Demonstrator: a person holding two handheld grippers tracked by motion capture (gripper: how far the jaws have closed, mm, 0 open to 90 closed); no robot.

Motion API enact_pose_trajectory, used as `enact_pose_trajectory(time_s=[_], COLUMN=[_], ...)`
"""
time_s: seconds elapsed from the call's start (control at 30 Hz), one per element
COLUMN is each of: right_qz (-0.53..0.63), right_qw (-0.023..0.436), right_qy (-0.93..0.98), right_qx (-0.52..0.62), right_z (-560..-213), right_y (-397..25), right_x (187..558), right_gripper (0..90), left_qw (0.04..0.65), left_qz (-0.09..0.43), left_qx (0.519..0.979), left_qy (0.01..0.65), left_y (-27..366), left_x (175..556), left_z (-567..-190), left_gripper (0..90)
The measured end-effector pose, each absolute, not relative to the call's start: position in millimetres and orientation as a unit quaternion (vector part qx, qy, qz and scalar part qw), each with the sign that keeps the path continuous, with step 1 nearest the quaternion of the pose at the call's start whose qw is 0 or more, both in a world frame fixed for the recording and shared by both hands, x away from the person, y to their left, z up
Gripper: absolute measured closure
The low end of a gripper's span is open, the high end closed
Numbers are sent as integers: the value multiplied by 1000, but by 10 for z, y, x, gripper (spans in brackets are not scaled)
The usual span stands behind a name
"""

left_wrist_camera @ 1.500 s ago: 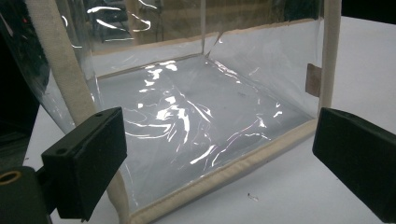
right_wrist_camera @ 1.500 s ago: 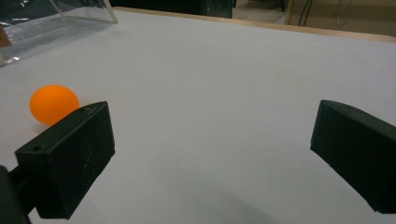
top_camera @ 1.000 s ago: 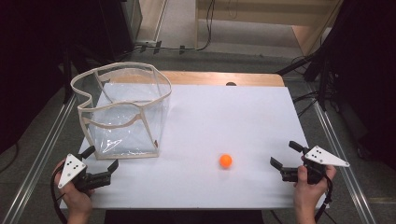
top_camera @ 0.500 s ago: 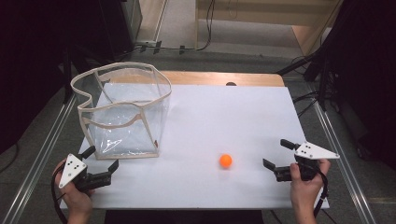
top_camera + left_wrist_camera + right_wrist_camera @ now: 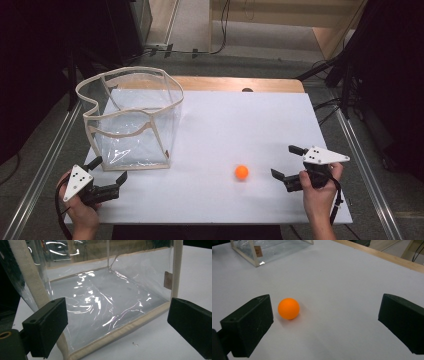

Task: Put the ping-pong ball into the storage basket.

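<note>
A small orange ball [image 5: 241, 172] lies on the white table [image 5: 240, 125], right of centre near the front. My right gripper [image 5: 283, 161] stands open just right of it, its jaws pointing left at the ball. In the right gripper view the ball [image 5: 288, 308] rests close to the left jaw, with the right gripper [image 5: 324, 322] wide open around bare table. A clear plastic bag with beige trim [image 5: 132, 120] stands upright and open-topped at the left. My left gripper [image 5: 110, 169] is open at the bag's front left corner; the left gripper [image 5: 117, 325] faces the bag [image 5: 107, 297] at close range.
A wooden strip [image 5: 235, 83] runs along the table's far edge, with a small dark knob [image 5: 246, 90] on it. Metal rails [image 5: 365, 175] flank both sides. Cables and dark stands sit on the floor beyond. A corner of the bag [image 5: 262, 250] lies far off.
My right gripper has slid left across the table, closing in on the orange ball. The left gripper, the ball and the bag have stayed put.
</note>
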State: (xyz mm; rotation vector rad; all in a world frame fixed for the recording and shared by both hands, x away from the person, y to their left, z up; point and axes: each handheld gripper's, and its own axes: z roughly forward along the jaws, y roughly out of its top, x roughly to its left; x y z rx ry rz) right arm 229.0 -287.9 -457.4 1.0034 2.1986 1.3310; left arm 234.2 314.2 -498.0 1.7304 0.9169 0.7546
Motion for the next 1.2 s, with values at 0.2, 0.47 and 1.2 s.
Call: enact_pose_trajectory(time_s=[0.2,0.47,1.2], right_qz=[464,451,393], right_qw=[185,175,136], right_qy=[794,811,865], right_qx=[347,329,281], right_z=[-4545,-4518,-4492], right_y=[-2788,-2641,-2117], right_x=[2324,2394,2622], right_gripper=[0,0,0], left_qw=[497,498,498], left_qz=[311,311,312], left_qx=[715,715,716], left_qy=[380,379,378], left_y=[3144,3143,3143], left_x=[2342,2341,2345], left_z=[-4979,-4980,-4980], left_gripper=[36,36,36])
